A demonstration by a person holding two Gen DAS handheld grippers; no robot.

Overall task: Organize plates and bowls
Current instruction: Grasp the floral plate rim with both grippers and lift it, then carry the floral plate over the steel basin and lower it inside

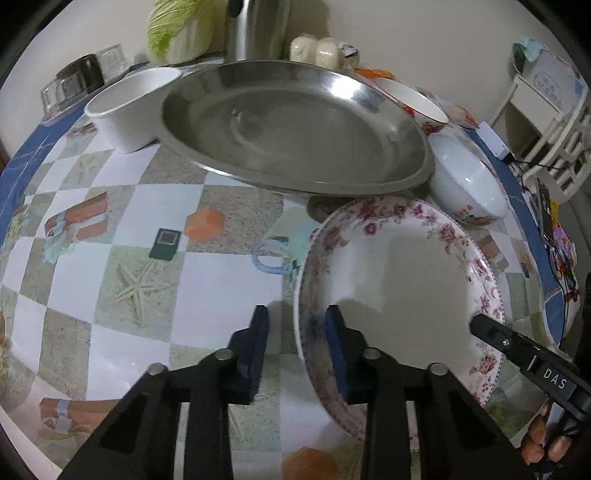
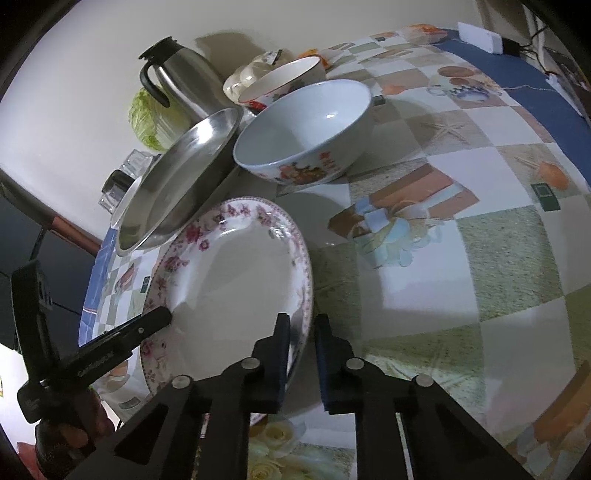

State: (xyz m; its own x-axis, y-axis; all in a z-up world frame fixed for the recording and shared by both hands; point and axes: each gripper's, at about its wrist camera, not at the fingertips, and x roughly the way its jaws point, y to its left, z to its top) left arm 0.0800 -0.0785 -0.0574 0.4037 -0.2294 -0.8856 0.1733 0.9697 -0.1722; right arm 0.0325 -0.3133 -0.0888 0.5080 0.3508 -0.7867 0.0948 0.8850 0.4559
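Note:
A white plate with a pink flower border (image 1: 399,266) (image 2: 236,280) lies over the checked tablecloth (image 1: 147,221), held from two sides. My left gripper (image 1: 297,325) is shut on its left rim, one pad inside the plate and one outside. My right gripper (image 2: 301,328) is shut on the opposite rim. Each gripper shows as a black finger at the plate's edge in the other wrist view. Behind the plate are a wide steel plate (image 1: 295,125) (image 2: 177,177), a pale bowl with an orange print (image 1: 469,184) (image 2: 306,129), a red-patterned bowl (image 1: 410,99) (image 2: 284,79) and a plain white bowl (image 1: 125,110).
A steel jug (image 2: 177,81), a cabbage (image 1: 173,33), a bag of buns (image 1: 321,50) and clear glass containers (image 1: 74,85) stand along the wall. A white adapter with cables (image 1: 493,140) lies at the table's right edge. A hand (image 1: 543,443) holds the right gripper.

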